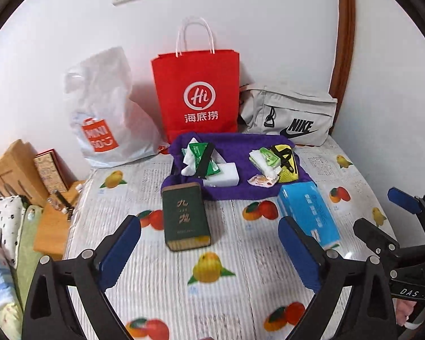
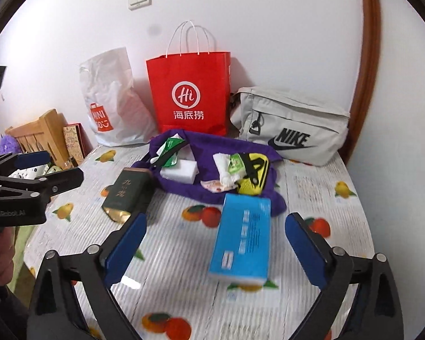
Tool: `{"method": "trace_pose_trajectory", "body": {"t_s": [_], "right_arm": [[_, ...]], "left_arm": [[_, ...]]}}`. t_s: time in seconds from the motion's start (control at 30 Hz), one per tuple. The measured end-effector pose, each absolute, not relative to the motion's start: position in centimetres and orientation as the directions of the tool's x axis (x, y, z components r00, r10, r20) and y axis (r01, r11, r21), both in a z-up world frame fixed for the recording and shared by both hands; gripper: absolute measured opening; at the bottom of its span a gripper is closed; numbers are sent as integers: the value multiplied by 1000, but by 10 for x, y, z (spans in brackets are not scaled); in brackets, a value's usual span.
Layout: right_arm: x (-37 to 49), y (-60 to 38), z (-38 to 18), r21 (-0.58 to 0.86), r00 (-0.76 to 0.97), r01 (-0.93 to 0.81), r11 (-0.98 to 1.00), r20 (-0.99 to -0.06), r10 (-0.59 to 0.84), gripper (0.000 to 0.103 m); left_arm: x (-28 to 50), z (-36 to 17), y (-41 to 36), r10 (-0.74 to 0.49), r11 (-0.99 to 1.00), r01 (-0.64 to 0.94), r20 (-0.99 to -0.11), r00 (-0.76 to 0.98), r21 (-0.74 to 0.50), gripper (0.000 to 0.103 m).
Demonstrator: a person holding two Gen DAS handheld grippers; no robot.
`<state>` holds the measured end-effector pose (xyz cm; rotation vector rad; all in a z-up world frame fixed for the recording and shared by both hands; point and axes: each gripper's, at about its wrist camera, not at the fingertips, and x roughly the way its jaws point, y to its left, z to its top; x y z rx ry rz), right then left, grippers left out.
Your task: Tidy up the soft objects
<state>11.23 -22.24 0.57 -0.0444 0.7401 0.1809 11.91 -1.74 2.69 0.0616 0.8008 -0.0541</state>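
Note:
A purple cloth lies on the table with green tissue packs, a white sponge block, crumpled white tissue and a yellow pouch on it. A dark green tin and a blue tissue box lie in front. My left gripper is open and empty, just short of the tin. My right gripper is open and empty, with the blue box between its fingers' line.
A red paper bag, a white Miniso plastic bag and a grey Nike bag stand against the back wall. Wooden furniture and bedding lie off the table's left edge.

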Motion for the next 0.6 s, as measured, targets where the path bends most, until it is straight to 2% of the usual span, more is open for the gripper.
{"method": "trace_pose_trajectory", "body": {"t_s": [0.33, 0.6], "right_arm": [[37, -235, 15, 67, 746, -144, 987, -648, 152, 99], [2, -243, 13, 70, 762, -123, 990, -633, 139, 99]], "left_arm": [[44, 27, -21, 11, 999, 15, -680, 733, 33, 98], [21, 25, -21, 30, 999, -13, -664, 747, 30, 98]]}}
